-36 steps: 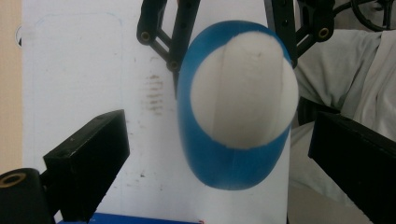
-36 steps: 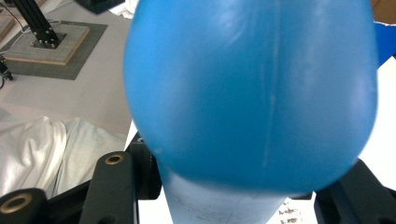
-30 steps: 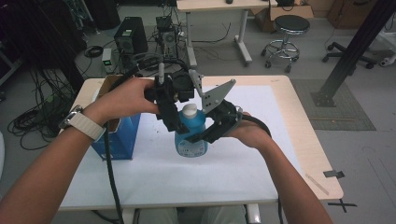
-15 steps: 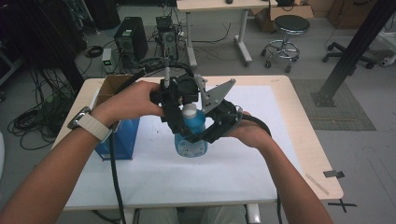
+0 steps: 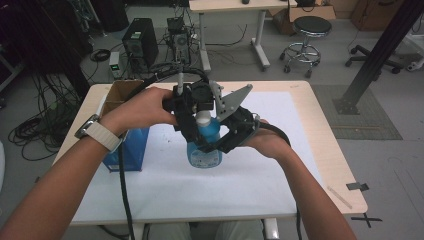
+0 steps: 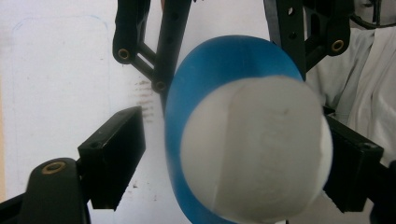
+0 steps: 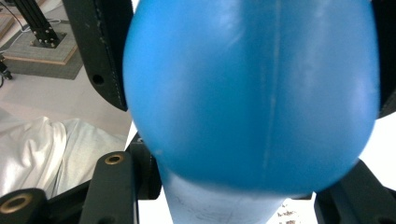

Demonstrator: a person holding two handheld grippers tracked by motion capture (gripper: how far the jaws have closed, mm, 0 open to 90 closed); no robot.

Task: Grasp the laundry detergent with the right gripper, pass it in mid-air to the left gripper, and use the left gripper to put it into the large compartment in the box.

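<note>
A blue bottle (image 5: 205,151) with a white cap (image 5: 203,119) stands upright on the white mat (image 5: 210,195). My right gripper (image 5: 220,142) comes in from the right and is shut on the bottle's body; in the right gripper view the blue bottle (image 7: 252,93) fills the space between its jaws. My left gripper (image 5: 197,107) hangs over the bottle and points down. In the left gripper view its jaws stand open on either side of the white cap (image 6: 257,149). The left jaw is apart from the cap and the right jaw is close against it.
A blue box (image 5: 125,150) topped by an open cardboard flap (image 5: 120,92) stands at the table's left side, beside my left wrist. The wooden table edge (image 5: 325,130) runs along the right. Cables trail from both grippers toward the front.
My left gripper has shifted a little to the right and settled over the bottle's cap. The right gripper and the bottle have stayed in place.
</note>
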